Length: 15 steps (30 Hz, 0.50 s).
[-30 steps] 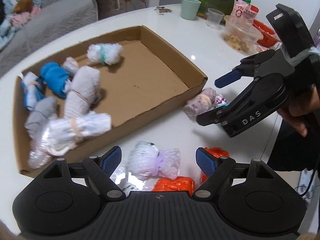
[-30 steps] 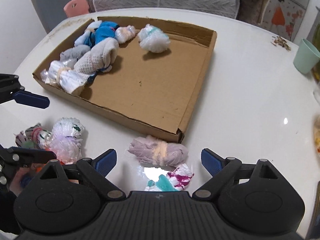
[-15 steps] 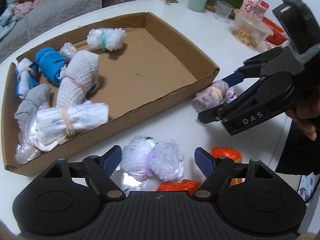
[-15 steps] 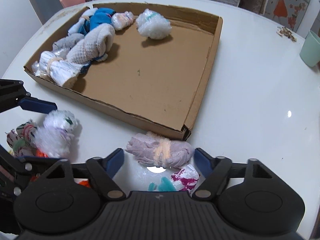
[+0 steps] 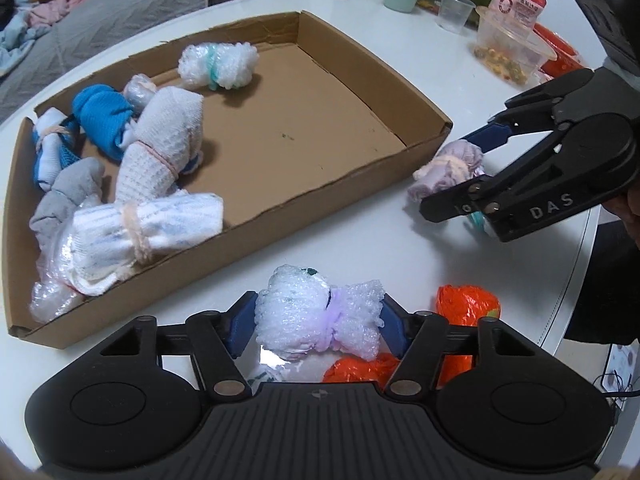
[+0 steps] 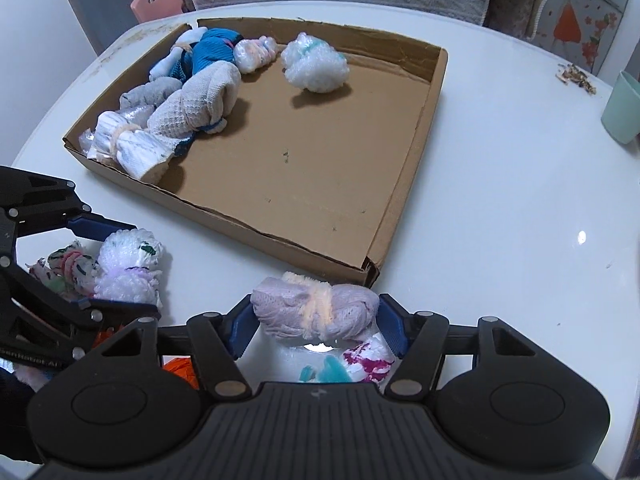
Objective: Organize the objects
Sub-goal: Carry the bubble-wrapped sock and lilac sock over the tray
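Fingers first: the left gripper (image 5: pixel 318 326) has its blue pads pressed on both ends of a bubble-wrap bundle (image 5: pixel 320 316) tied at the waist with a purple band, so it is clenched on that bundle. The right gripper (image 6: pixel 318 330) likewise pinches a lilac knit roll (image 6: pixel 316 312) bound with a pale band, one pad at each end. Both grasps run along the bundles' length, probably so that each soft roll keeps its shape and the band stays clear of the pads.

Both bundles lie low on the white table (image 6: pixel 500 184), just outside the near wall of the cardboard tray (image 6: pixel 436 92), the lilac roll close to the tray's near corner. Orange foil bundles (image 5: pixel 466 306) sit beside the left gripper, and a magenta-and-teal one (image 6: pixel 360 362) lies under the right.

Inside the tray, tied rolls crowd the side away from that corner, led by a white waffle-knit roll (image 5: pixel 164 140), while a bubble-wrap ball (image 5: pixel 218 62) sits alone near the far wall. The rest of the tray floor lies bare, so each load likely needs only a lift over the low wall. The cups and food tub (image 5: pixel 508 54) stand well beyond the tray.
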Available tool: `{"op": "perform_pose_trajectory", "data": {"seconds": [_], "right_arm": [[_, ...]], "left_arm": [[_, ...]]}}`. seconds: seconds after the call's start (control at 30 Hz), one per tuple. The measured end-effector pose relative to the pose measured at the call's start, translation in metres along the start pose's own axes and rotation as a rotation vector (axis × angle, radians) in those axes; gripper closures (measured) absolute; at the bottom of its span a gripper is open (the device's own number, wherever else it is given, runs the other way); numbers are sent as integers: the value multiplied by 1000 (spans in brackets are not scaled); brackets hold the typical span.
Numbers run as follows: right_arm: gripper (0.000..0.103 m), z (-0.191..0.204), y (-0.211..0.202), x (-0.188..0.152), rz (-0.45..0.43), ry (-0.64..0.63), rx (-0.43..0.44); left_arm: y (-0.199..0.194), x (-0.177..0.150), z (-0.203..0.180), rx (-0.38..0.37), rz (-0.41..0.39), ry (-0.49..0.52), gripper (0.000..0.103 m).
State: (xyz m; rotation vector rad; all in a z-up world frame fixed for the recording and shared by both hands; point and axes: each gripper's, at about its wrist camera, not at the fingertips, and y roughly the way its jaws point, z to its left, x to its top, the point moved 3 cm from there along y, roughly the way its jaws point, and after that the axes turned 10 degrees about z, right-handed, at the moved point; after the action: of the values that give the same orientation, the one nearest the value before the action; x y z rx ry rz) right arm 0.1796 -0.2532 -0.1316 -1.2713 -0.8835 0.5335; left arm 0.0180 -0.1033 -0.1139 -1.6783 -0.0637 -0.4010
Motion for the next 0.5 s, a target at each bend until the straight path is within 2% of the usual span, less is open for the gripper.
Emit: {"op": "perform_pose_trajectory", "data": {"seconds": [0.27,0.5], "right_arm": [[43,-8,-31,-5,-39,0,12],[43,-25,-51,-1,-110,0,19]], "left_arm": [[-18,1,3,2,-30,-5,36],[-47,12,14,1,-78,-31,36]]}}
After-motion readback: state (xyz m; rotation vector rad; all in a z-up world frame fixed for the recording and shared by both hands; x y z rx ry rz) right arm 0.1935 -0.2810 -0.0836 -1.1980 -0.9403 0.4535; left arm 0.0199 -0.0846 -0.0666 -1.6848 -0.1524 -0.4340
